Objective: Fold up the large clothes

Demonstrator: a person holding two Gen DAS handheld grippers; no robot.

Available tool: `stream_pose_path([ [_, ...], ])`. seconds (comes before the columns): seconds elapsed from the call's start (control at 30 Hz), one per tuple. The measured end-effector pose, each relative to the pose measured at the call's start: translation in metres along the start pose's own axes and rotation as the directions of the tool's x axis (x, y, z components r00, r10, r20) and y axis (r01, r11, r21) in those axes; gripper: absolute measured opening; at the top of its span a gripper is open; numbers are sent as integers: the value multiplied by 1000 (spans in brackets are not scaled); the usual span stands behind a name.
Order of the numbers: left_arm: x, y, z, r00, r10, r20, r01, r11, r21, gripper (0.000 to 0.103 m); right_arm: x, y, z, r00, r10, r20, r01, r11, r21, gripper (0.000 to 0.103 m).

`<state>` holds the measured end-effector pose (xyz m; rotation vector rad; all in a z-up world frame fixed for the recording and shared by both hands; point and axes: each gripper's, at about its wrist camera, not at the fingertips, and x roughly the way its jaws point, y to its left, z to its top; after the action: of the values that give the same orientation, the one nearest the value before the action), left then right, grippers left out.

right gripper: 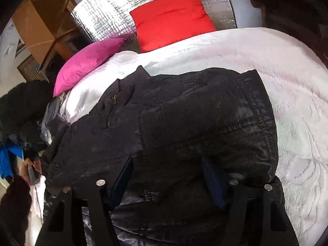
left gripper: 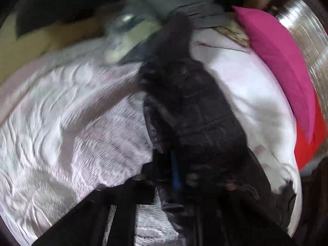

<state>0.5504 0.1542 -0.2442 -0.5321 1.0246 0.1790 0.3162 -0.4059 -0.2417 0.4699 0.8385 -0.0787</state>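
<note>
The black padded jacket (right gripper: 174, 127) lies on the bed, on the pale pink bedspread (right gripper: 287, 94), and already looks doubled over into a thick bundle. In the right wrist view its long axis runs across the picture, from the collar and zipper end at the left (right gripper: 110, 110) to the rounded stitched hem at the right (right gripper: 264, 135).

The right claw (right gripper: 168, 182) stands wide, its two blue-padded fingers (right gripper: 123, 180) resting on or just above the near edge of the jacket, with nothing between them. The jacket lies directly ahead of this claw, and the far side of the bundle points toward the red pillow (right gripper: 172, 18) and the magenta pillow (right gripper: 90, 59).

The left wrist view is blurred by motion. There the jacket (left gripper: 190, 110) makes a long dark strip going away from the left claw (left gripper: 176, 174) toward the far side. The cloth seems to be pinched between the narrow fingers, but because of the blur I cannot tell this with certainty.

My judgement is that the coming move depends on this crosswise axis: the left claw is nearer to the collar end, the right claw is nearer to the hem, so one end may be carried over the other to shorten the bundle.
</note>
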Motion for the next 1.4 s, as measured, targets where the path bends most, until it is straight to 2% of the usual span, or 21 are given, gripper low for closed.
stream_pose_path([
  [0.07, -21, -14, -2, 998, -17, 58, 12, 997, 74, 6, 2, 4, 1, 1000, -12, 0, 12, 1000, -15, 71],
  [0.17, -60, -38, -8, 988, -110, 108, 91, 981, 172, 5, 0, 1, 0, 1000, -3, 4, 3, 1000, 5, 71],
  [0.27, -109, -72, -26, 971, -204, 125, 162, 945, 283, 5, -8, -7, 2, 999, 31, 16, -32, 997, 67, 71],
  [0.33, -136, -91, -42, 961, -240, 138, 181, 922, 342, 5, -15, -12, 4, 999, 47, 26, -50, 993, 107, 71],
  [0.4, -166, -114, -65, 944, -304, 131, 228, 884, 407, 3, -24, -17, 4, 997, 54, 47, -61, 988, 139, 71],
  [0.5, -199, -151, -114, 926, -362, 108, 256, 813, 524, 3, -36, -24, 6, 996, 67, 66, -78, 981, 179, 71],
  [0.57, -218, -175, -158, 907, -416, 66, 301, 749, 590, 3, -44, -28, 6, 994, 76, 79, -90, 976, 200, 71],
  [0.63, -229, -194, -203, 905, -425, 28, 302, 688, 660, 3, -51, -32, 7, 992, 80, 93, -98, 973, 211, 71],
  [0.67, -232, -198, -218, 905, -426, 17, 300, 665, 684, 3, -55, -34, 8, 992, 83, 98, -102, 972, 214, 71],
  [0.7, -235, -198, -227, 906, -424, 13, 298, 657, 692, 3, -59, -36, 7, 991, 92, 101, -113, 969, 220, 73],
  [0.77, -235, -190, -229, 919, -395, 11, 284, 677, 679, 3, -65, -41, 5, 989, 110, 103, -132, 961, 244, 73],
  [0.83, -228, -165, -204, 933, -360, 3, 288, 752, 593, 12, -69, -46, 4, 986, 130, 103, -152, 953, 262, 73],
  [0.87, -225, -147, -188, 938, -346, 2, 295, 801, 521, 34, -70, -48, 3, 985, 137, 104, -161, 951, 265, 73],
  [0.9, -221, -132, -173, 942, -335, 0, 300, 843, 446, 72, -71, -49, 4, 985, 139, 106, -162, 951, 264, 74],
  [0.93, -214, -112, -153, 946, -324, -1, 303, 883, 358, 87, -71, -50, 4, 985, 135, 108, -160, 951, 265, 74],
  [0.97, -210, -94, -139, 951, -309, 25, 288, 911, 293, 91, -71, -52, 5, 985, 128, 113, -154, 950, 271, 74],
  [1.03, -190, -54, -110, 962, -266, 57, 254, 955, 155, 91, -67, -53, 5, 986, 125, 113, -154, 943, 294, 74],
  [1.1, -159, -28, -92, 962, -273, -22, 274, 960, 48, 91, -64, -52, 6, 984, 140, 110, -167, 938, 303, 74],
  [1.17, -123, -5, -82, 969, -239, -57, 233, 968, -94, 91, -62, -48, 6, 985, 135, 108, -161, 944, 287, 74],
  [1.3, -67, 9, -73, 960, -266, -93, 241, 946, -215, 91, -53, -37, 6, 990, 106, 97, -127, 963, 238, 74],
  [1.4, -37, 14, -69, 954, -292, -71, 258, 917, -304, 89, -46, -35, 7, 992, 83, 99, -104, 970, 221, 74],
])
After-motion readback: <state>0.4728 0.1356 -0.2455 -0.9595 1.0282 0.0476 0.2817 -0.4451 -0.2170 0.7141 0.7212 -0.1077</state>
